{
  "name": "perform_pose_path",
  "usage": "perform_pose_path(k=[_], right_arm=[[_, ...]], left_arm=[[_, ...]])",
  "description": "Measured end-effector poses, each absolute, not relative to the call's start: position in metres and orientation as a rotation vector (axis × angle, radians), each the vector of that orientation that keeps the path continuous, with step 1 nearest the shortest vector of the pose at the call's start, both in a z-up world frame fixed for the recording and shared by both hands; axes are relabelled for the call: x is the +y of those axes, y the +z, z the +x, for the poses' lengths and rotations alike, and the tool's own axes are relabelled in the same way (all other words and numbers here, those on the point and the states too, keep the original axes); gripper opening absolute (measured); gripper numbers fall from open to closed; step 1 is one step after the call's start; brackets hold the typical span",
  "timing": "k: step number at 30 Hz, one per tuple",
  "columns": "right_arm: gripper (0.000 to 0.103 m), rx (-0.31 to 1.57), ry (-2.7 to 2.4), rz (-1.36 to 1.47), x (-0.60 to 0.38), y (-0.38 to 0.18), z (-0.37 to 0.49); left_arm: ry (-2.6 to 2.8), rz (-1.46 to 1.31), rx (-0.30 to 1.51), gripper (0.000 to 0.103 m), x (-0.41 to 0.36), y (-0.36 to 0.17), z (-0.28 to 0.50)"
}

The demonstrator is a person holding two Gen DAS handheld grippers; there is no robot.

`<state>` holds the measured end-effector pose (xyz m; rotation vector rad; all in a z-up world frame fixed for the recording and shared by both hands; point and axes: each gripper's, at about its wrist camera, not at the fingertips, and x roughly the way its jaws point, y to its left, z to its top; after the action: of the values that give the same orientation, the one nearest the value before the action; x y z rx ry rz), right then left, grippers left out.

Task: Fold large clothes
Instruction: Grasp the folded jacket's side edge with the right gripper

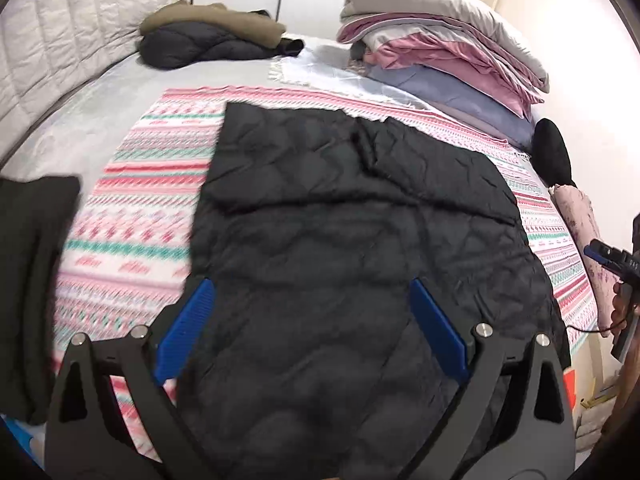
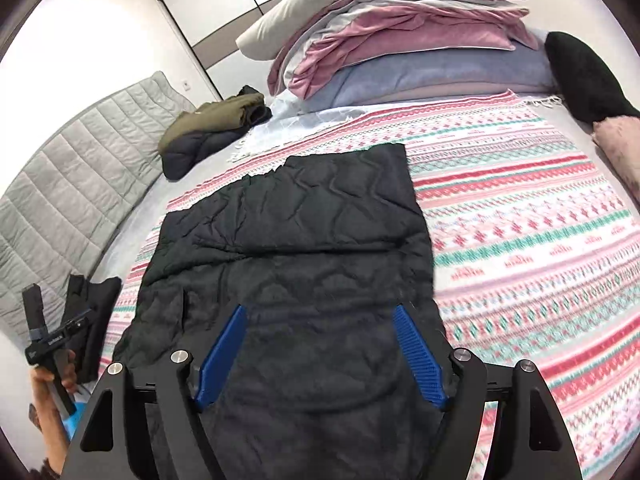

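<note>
Both claws — left (image 1: 312, 300), right (image 2: 320, 324) — spread over black jacket (image 2: 288, 240) on striped bedspread (image 2: 520, 240).

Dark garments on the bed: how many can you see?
3, maybe more hidden. A quilted jacket lies spread on the patterned blanket, a second jacket is bundled under an olive garment at the far side, and a folded one lies at the left.

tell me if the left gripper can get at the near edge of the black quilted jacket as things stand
Probably yes. The left gripper is open and hangs right over the black quilted jacket, which lies flat on the patterned blanket. Nothing sits between the fingers and the fabric.
</note>
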<state>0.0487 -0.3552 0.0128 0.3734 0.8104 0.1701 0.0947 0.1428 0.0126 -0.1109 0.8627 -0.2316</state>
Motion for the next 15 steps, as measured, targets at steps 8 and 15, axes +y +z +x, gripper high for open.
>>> perform_pose_path(k=[8,15], right_arm=[[0.078,0.854,0.231,0.316,-0.367,-0.006,-0.007],[0.078,0.942,0.271,0.236,-0.362,-0.045,-0.039]], left_arm=[[-0.255,-0.188,0.988,0.098,0.206,-0.021,0.05],[-0.284,-0.353,1.135,0.097,0.234,-0.08,0.026]])
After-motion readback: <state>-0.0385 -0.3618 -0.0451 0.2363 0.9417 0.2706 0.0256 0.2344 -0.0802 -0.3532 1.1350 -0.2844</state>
